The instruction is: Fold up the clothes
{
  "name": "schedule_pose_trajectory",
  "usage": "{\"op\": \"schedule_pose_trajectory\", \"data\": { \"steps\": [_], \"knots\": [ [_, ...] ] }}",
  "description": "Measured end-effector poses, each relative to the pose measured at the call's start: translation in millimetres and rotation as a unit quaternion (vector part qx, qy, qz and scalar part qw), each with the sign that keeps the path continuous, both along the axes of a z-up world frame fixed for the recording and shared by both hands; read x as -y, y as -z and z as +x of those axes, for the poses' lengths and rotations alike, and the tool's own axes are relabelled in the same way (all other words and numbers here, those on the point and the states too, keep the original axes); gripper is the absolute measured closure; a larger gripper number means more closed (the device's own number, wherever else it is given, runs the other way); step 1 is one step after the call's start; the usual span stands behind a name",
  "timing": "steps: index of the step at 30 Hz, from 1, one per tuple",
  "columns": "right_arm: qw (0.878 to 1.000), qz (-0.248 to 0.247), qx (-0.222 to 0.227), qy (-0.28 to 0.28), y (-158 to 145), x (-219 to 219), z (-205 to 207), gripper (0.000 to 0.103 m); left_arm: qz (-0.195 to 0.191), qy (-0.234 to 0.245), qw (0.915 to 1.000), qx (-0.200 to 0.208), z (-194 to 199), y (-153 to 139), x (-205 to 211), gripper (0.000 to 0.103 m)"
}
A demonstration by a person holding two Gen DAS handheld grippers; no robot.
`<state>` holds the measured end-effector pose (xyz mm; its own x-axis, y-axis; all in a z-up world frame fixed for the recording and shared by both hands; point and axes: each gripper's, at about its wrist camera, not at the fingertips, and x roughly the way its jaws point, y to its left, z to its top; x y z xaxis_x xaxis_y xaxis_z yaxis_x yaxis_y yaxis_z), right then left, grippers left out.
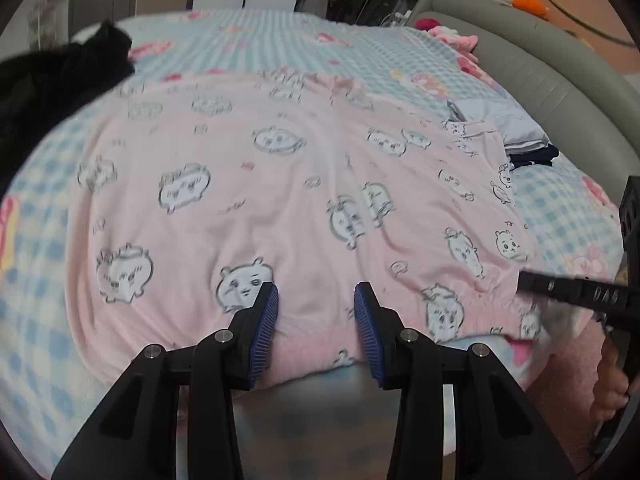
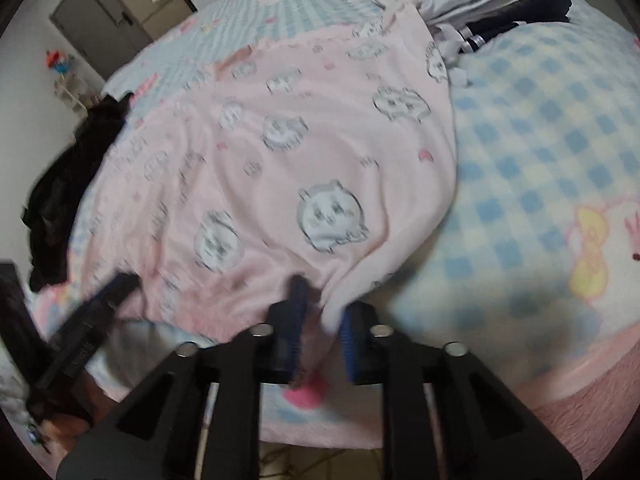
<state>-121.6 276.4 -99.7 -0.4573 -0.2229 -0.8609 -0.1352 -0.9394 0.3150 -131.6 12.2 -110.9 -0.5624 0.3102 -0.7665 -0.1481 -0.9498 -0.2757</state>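
Note:
A pink garment [image 1: 288,184] printed with cartoon faces lies spread flat on the bed. Its near hem sits between the blue pads of my left gripper [image 1: 316,292], which stands open; the pads are well apart and the cloth between them looks flat. In the right wrist view the same garment [image 2: 280,152] rises in a ridge at its near right corner. That fold is pinched in my right gripper [image 2: 324,300], which is shut on it. Each gripper shows in the other's view: the right gripper [image 1: 568,292] at the right hem, the left gripper [image 2: 100,300], blurred, at the left.
The bed has a blue checked sheet [image 2: 540,140] with cartoon prints. A black garment [image 1: 48,88] lies at the far left. A stack of folded clothes [image 1: 516,128] sits at the far right, beside a grey padded headboard [image 1: 540,80]. Cabinets [image 2: 100,20] stand beyond the bed.

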Motion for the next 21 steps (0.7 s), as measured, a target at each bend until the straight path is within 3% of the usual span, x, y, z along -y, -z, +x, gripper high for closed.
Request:
{"op": "schedule_pose_trajectory", "data": {
  "steps": [2,5,6,12,13,15,17,21],
  "knots": [
    [1.000,-0.006,-0.001,0.006,-5,1,0,0.090,0.011,-0.004,0.9999,0.000,-1,-2,4,0.061],
    [0.999,-0.019,0.018,0.019,2,-1,5,0.062,0.024,-0.009,0.9997,-0.005,-3,-5,8,0.061],
    [0.999,-0.023,0.025,0.020,7,0,8,0.059,0.027,-0.009,0.9996,-0.006,-4,-6,9,0.060],
    [0.999,-0.007,0.034,0.010,23,9,22,0.054,0.046,-0.005,0.9989,0.009,-8,1,12,0.060],
    [0.999,0.000,0.033,0.005,21,12,21,0.057,0.044,-0.004,0.9990,0.009,-7,2,11,0.060],
    [1.000,0.017,0.024,-0.008,15,18,20,0.076,0.044,-0.003,0.9990,0.007,-6,1,10,0.060],
    [1.000,0.024,0.011,-0.011,8,19,19,0.086,0.046,-0.002,0.9989,0.007,-6,1,10,0.059],
    [1.000,0.007,0.007,0.005,5,8,16,0.094,0.055,-0.003,0.9984,0.012,-6,3,11,0.059]
  ]
}}
